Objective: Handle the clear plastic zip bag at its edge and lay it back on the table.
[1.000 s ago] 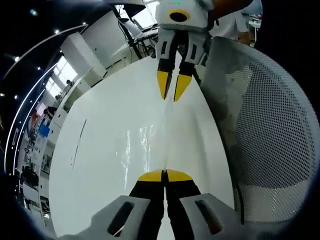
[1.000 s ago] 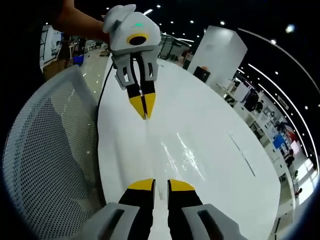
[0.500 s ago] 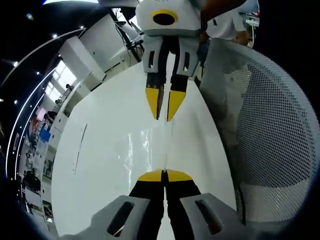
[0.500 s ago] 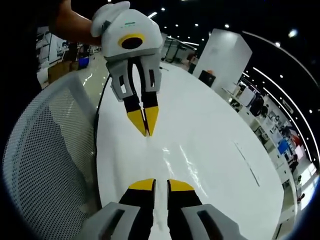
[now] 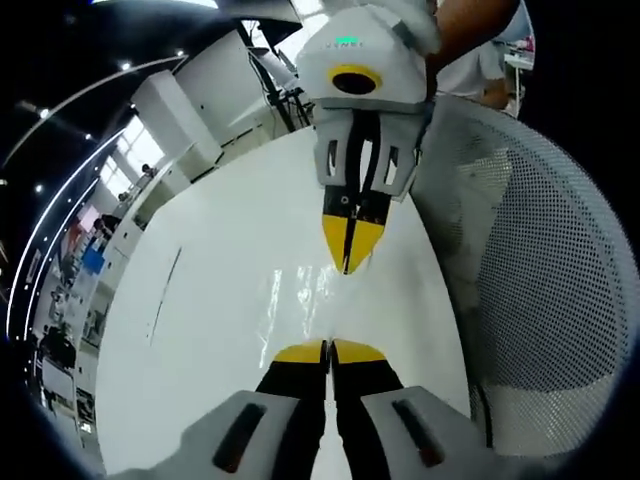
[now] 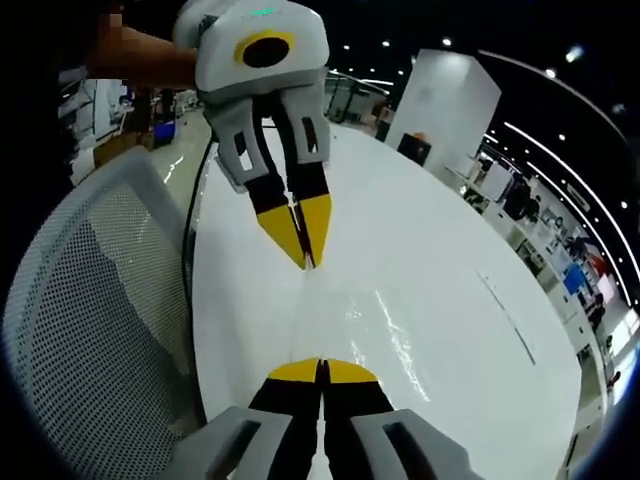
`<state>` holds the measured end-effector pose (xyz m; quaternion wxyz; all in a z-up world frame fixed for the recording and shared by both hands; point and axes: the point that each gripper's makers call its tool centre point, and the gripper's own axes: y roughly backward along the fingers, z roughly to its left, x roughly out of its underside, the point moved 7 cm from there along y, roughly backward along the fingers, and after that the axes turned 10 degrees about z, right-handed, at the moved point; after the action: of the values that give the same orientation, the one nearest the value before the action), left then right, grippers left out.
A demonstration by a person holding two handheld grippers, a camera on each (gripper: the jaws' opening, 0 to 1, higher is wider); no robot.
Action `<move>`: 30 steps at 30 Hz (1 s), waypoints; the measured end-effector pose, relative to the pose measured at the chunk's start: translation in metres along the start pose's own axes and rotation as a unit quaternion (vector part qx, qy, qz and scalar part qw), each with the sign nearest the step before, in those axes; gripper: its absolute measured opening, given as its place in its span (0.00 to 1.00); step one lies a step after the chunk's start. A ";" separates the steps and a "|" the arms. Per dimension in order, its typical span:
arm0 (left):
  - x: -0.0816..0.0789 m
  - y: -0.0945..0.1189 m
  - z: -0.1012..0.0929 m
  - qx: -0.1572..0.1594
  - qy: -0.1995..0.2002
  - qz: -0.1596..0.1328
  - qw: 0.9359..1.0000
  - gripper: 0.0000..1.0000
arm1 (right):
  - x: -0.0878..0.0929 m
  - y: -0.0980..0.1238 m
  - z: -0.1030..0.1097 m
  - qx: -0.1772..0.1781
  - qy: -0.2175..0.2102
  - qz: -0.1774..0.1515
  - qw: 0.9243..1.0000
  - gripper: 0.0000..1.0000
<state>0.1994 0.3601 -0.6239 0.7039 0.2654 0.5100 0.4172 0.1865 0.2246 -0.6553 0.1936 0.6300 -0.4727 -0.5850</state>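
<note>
Left gripper view: the left gripper (image 5: 328,351) has its yellow-tipped jaws pressed together on one edge of the clear plastic zip bag (image 5: 300,305), while the right gripper (image 5: 348,258) faces it from the far side, its jaws likewise closed on the opposite edge. The bag shows as a glossy, nearly invisible sheet stretched between the two tools, over the white table (image 5: 190,300); whether any part of it touches the tabletop cannot be told. A white mesh chair back (image 5: 540,260) stands at the table's side, and a person's hand holds the facing tool. In the right gripper view the same pairing appears reversed: the right gripper (image 6: 322,371) pinches the near edge, the left gripper (image 6: 303,240) the far one, with the bag (image 6: 360,310) glinting between them. The edge-handling step appears under way; laying the bag back seems to call for lowering both tools together until the sheet rests flat, then parting the jaws.
</note>
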 end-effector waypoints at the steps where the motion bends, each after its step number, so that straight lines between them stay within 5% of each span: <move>1: 0.000 0.002 -0.001 -0.006 -0.005 -0.002 1.000 0.02 | -0.002 0.001 0.000 0.001 -0.001 0.000 1.000 0.00; 16: -0.032 0.004 -0.014 -0.006 -0.086 -0.012 0.996 0.07 | -0.009 0.000 -0.008 0.002 -0.014 0.000 1.000 0.00; 30: -0.042 -0.023 -0.016 -0.002 -0.122 0.024 0.992 0.04 | -0.017 0.006 -0.010 0.003 -0.031 -0.012 0.999 0.00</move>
<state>0.1856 0.3120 -0.6268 0.7510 0.3250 0.4130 0.3998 0.1959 0.2326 -0.6386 0.1705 0.6179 -0.4723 -0.6050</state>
